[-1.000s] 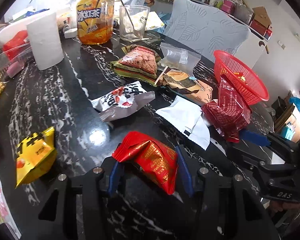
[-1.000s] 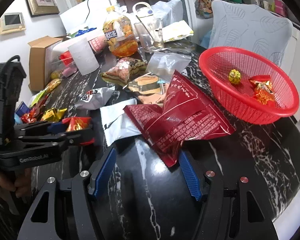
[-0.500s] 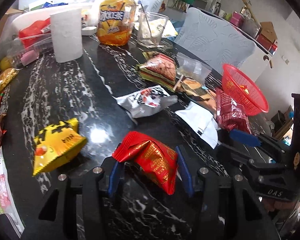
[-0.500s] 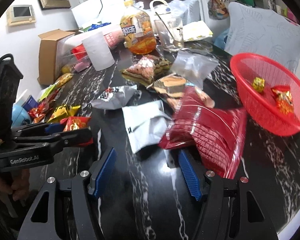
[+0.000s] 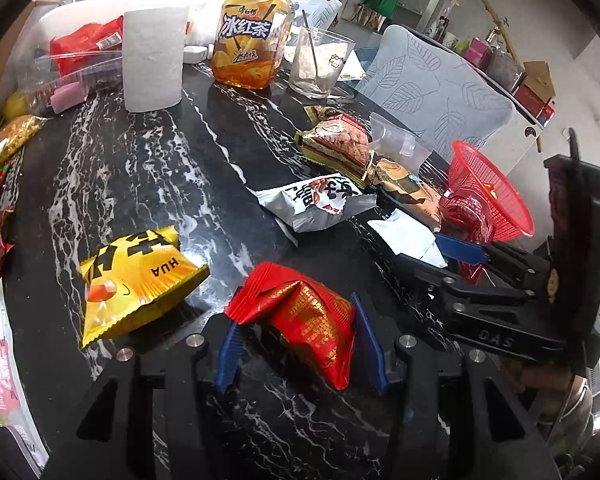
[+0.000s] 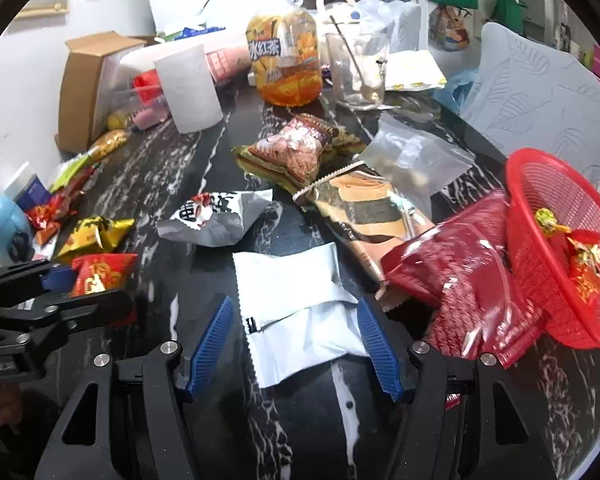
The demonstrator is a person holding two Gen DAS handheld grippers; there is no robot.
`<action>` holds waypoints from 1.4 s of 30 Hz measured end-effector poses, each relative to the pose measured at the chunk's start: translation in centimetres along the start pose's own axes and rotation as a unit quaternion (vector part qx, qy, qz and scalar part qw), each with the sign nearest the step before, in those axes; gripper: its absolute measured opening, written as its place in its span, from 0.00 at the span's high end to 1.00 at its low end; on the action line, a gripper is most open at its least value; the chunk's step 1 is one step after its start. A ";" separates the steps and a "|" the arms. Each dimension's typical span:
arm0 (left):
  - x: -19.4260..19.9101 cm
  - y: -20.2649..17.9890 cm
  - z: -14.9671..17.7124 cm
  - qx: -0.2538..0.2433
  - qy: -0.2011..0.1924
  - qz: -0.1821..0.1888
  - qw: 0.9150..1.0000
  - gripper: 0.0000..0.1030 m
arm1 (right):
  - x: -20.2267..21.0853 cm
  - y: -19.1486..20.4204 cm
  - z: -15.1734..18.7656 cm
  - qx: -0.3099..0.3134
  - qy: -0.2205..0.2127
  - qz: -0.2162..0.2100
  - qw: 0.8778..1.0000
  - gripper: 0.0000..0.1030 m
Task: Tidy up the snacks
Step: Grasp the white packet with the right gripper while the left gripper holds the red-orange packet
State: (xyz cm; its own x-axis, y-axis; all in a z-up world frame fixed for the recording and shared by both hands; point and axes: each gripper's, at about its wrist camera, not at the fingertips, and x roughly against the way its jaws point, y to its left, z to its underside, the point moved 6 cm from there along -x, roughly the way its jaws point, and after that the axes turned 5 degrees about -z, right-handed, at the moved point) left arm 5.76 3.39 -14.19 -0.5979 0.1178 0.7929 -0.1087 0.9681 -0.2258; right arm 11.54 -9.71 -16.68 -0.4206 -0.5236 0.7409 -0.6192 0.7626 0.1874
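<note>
The left gripper (image 5: 300, 344) is clenched on a red snack packet with gold print (image 5: 306, 312), both blue pads pressing its sides above the black marble table (image 5: 140, 168). The right gripper (image 6: 300, 344) stands with its jaws apart over a white sachet (image 6: 300, 304) that lies flat on the table between the pads; whether the pads actually touch it cannot be told. Just to the right of that gripper a dark red snack bag (image 6: 460, 280) leans against the red mesh basket (image 6: 572, 264), which sits at the table's right edge and holds a few small wrapped sweets (image 6: 580, 264). A yellow snack packet (image 5: 136, 276) lies just left of the left gripper. Toward the middle of the table are a silver-grey snack pouch (image 5: 320, 204), a brown striped wafer pack (image 6: 372, 216) and a green-edged peanut bag (image 5: 336, 144). At the far edge stand an iced tea bottle (image 5: 252, 32), a paper roll (image 5: 154, 60) and a glass with a spoon (image 5: 320, 64).
</note>
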 end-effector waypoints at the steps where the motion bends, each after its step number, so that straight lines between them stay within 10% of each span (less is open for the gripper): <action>1: 0.0 0.1 0.0 0.001 0.001 0.001 1.000 0.52 | -0.3 0.0 0.0 -0.001 0.004 0.003 1.000 0.37; 8: -0.1 0.1 0.4 0.000 0.007 0.008 1.000 0.52 | -0.3 0.4 0.5 -0.013 0.005 -0.002 1.000 0.61; 20: -0.2 -2.1 1.2 -0.020 0.021 0.034 0.999 0.52 | 2.0 0.8 3.2 -0.029 0.024 -0.014 0.999 0.63; 36: 0.4 -2.4 2.0 -0.020 0.023 0.027 0.999 0.52 | 2.0 2.1 4.3 -0.009 0.031 -0.004 0.999 0.27; 42: 0.4 -2.6 2.2 -0.023 0.027 0.026 0.999 0.52 | 2.3 1.7 4.5 0.001 0.017 0.018 1.000 0.64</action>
State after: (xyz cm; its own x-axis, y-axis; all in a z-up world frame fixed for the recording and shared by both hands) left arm 4.05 0.40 -14.49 -0.5583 0.1786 0.8102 -0.0417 0.9693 -0.2424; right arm 6.54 -11.28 -17.53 -0.4188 -0.4826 0.7692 -0.6053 0.7798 0.1597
